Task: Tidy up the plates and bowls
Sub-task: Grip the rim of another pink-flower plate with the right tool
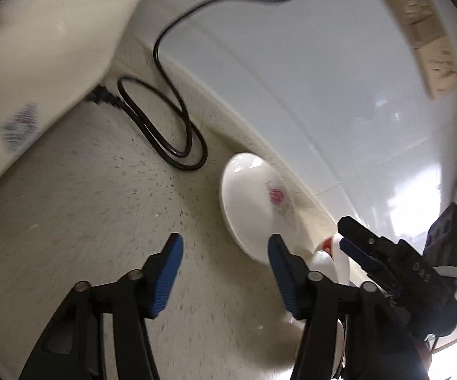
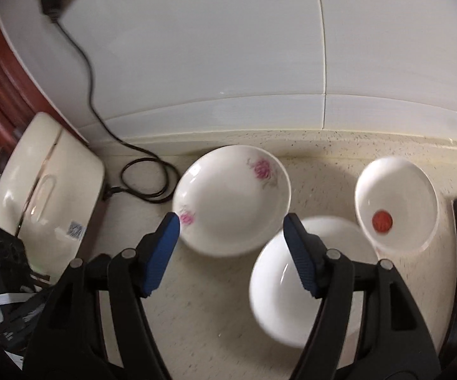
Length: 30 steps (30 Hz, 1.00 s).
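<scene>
R wrist: right gripper (image 2: 230,221) spread, empty, over floral plate (image 2: 231,199) | plain plate (image 2: 279,300) + bowl (image 2: 396,202) adjacent | left gripper (image 1: 225,247) spread, empty

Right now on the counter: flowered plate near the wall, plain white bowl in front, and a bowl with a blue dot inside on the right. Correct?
Not quite. The dot inside the right-hand bowl is red, not blue, as the right wrist view shows. The flowered plate does sit near the wall, with the plain white bowl in front.
</scene>
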Tool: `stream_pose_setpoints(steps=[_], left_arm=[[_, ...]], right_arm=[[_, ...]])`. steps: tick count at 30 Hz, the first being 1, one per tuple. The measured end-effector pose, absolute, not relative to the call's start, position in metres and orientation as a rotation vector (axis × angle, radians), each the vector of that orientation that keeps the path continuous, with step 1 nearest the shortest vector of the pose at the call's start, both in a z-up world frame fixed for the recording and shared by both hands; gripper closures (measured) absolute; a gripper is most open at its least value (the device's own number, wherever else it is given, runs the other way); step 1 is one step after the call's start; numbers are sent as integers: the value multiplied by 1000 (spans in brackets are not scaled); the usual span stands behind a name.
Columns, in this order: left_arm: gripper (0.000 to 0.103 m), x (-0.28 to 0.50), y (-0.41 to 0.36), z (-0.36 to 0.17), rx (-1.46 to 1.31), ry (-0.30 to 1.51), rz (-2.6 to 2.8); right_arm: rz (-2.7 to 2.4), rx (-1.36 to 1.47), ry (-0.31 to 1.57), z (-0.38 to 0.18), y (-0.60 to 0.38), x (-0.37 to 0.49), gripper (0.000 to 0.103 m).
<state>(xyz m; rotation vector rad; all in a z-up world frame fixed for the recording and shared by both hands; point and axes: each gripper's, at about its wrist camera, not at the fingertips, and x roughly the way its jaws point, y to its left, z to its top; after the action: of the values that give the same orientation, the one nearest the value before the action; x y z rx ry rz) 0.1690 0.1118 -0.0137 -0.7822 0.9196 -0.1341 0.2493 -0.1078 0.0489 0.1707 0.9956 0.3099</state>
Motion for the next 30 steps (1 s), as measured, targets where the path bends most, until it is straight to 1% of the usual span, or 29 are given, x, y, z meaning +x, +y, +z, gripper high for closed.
stream_pose_setpoints(steps=[2, 5, 9, 12, 15, 16, 17, 19, 21, 23, 25, 26, 30], left_arm=[[55, 184, 110, -22, -784, 937, -119], [55, 200, 102, -26, -759, 943, -124], [55, 215, 97, -34, -766, 972, -107], [60, 223, 95, -37, -770, 979, -115], [60, 233, 92, -43, -770, 995, -121], [60, 235, 91, -44, -774, 998, -126], [61, 237, 90, -47, -781, 1003, -131], [65, 241, 88, -51, -780, 1012, -135], [75, 242, 87, -54, -784, 1016, -149], [81, 244, 86, -57, -776, 1023, -149], [90, 246, 83, -59, -761, 1038, -151], [92, 245, 84, -58, -746, 1034, -146], [93, 246, 85, -56, -723, 1046, -134]], right_arm=[[295, 130, 1025, 40, -103, 263, 38], [277, 110, 1075, 26, -104, 284, 42], [231, 115, 1125, 8, -110, 304, 43], [232, 130, 1163, -5, -113, 313, 45], [236, 142, 1201, -15, -113, 321, 57], [235, 141, 1213, -18, -113, 323, 63], [232, 135, 1218, -19, -112, 325, 66], [229, 125, 1226, -25, -111, 332, 68], [221, 124, 1241, -27, -111, 334, 72], [217, 122, 1251, -31, -112, 336, 77], [224, 108, 1264, -35, -110, 337, 79], [225, 107, 1271, -37, -110, 337, 82], [240, 117, 1270, -40, -110, 335, 84]])
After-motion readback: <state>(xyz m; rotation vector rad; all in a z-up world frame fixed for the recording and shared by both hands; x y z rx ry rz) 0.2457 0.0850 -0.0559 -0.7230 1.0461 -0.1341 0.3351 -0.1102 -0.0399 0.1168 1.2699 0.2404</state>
